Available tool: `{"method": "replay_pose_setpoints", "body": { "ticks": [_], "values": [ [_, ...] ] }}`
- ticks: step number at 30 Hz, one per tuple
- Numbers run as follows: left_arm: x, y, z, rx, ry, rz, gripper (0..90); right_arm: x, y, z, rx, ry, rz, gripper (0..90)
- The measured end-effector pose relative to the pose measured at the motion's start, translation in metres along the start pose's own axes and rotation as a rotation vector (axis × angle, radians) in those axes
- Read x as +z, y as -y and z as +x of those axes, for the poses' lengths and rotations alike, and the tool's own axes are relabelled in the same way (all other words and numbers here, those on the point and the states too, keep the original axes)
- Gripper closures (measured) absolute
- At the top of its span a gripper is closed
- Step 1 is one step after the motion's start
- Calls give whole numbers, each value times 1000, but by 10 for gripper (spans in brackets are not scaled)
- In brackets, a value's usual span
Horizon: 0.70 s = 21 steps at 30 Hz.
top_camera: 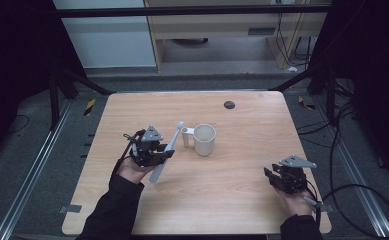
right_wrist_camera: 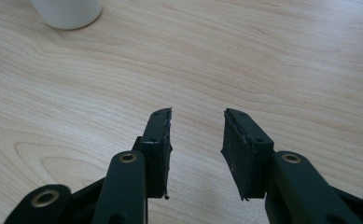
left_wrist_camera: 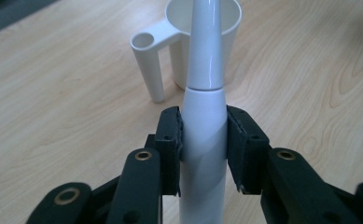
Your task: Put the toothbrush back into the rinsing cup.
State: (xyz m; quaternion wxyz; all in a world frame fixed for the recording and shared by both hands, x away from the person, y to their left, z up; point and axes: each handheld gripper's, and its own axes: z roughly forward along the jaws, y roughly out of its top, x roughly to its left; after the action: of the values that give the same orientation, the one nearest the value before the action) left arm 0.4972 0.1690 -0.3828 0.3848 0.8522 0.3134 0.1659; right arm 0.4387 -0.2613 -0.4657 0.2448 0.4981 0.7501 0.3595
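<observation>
Left gripper (left_wrist_camera: pixel 202 149) clamps white toothbrush (left_wrist_camera: pixel 202 116) near cup (left_wrist_camera: pixel 207 28).

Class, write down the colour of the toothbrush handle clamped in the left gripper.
White and glossy. The toothbrush handle shows best in the left gripper view, pinched by the left gripper.

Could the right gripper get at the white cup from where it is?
Probably yes. The right gripper stands open with nothing between its jaws, and only bare table lies between it and the cup. The left gripper, holding the toothbrush, is on the cup's far side.
</observation>
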Motion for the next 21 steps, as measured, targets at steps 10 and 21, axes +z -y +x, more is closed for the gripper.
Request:
{"method": "replay_pose_setpoints", "body": {
  "ticks": [10, 21],
  "values": [
    [-14, -3, 6, -24, -47, -118, 670, 0, 0, 1, 1, 3, 0, 618],
    [-25, -19, 13, -42, -94, -253, 670, 0, 0, 1, 4, 3, 0, 617]
  ]
}}
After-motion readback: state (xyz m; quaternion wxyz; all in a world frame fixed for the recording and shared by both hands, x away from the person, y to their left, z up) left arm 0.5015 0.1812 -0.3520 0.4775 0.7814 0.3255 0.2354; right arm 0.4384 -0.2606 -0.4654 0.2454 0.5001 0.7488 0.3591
